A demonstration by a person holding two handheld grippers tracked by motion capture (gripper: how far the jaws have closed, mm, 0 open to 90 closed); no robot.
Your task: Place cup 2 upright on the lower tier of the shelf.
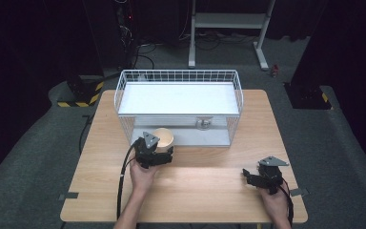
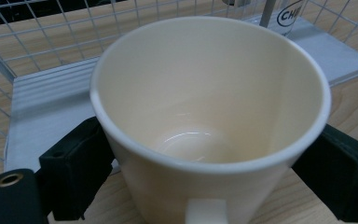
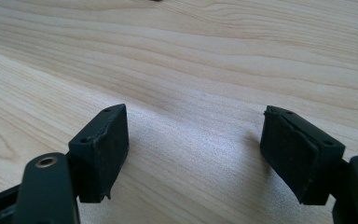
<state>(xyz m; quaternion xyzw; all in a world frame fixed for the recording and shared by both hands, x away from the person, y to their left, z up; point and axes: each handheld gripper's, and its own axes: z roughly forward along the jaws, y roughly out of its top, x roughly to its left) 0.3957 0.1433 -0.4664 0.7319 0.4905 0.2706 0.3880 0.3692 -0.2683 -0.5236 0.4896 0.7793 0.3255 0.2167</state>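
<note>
A cream ceramic cup [image 1: 163, 138] [image 2: 209, 116] stands upright and empty at the open front of a white wire basket [image 1: 179, 76]. My left gripper [image 1: 155, 155] [image 2: 205, 163] is shut on the cup, one black pad [image 2: 77, 163] pressed on each side of its wall. A small handle stub points toward the camera in the left gripper view. My right gripper [image 1: 248, 177] [image 3: 193, 154] rests low over the bare wooden table [image 1: 205, 186] near its right front corner, its jaws apart with nothing between them.
The wire basket has an upper white shelf [image 1: 181, 98] and a lower grey tray [image 1: 205, 137] [image 2: 46, 107]. A small metal item [image 1: 203, 124] sits under the shelf toward the right. A clear glass with printed letters [image 2: 291, 16] stands farther back inside.
</note>
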